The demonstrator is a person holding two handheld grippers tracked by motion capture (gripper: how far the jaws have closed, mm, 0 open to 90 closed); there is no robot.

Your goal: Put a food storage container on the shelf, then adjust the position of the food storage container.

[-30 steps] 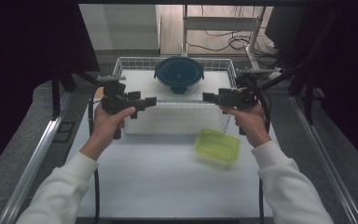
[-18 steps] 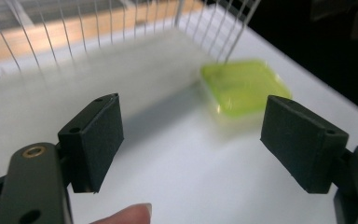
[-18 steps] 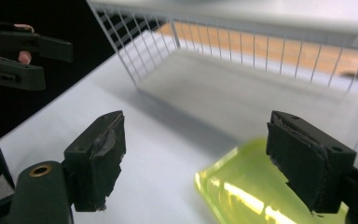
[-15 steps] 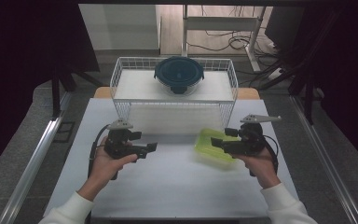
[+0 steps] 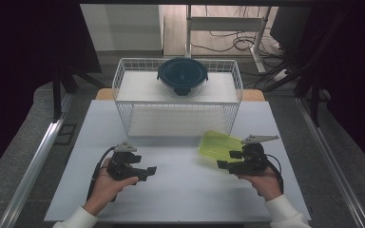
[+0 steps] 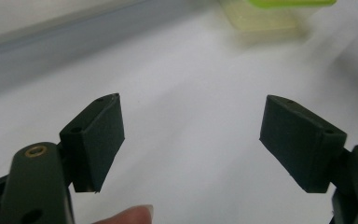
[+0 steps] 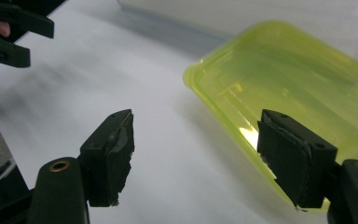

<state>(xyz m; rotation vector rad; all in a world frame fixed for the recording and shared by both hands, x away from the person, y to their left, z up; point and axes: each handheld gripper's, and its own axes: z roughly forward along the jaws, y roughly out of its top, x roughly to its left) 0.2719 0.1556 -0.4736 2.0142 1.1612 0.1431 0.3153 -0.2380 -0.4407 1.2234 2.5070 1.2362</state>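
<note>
A person sits at a white table (image 5: 180, 190) with one gripper in each hand, two in all. The left gripper (image 5: 148, 172) is held low over the near left part of the table, its jaws pointing toward the middle. In the left gripper view its two black pads (image 6: 98, 140) stand wide apart with nothing but bare tabletop between them, and a fingertip (image 6: 130, 216) shows at the bottom edge. The right gripper (image 5: 227, 160) is held over the near right part of the table, with a grey three-cornered plate (image 5: 259, 139) on top. Its jaws are also spread wide and hold nothing.

There is one yellow-green tub (image 5: 217, 145), a shallow see-through plastic one, lying on the table just in front of the wire basket's right end. The right gripper's tips are right at its near edge. In the right gripper view one pad overlaps the tub's (image 7: 298, 88) rim while the other hangs over bare table; I cannot tell if that pad touches it.

At the far side stands one white wire basket (image 5: 123, 78), and in it sits one round bowl (image 5: 182, 76) with a dark blue lid, near the middle at the back. The two hands are well apart from each other.
</note>
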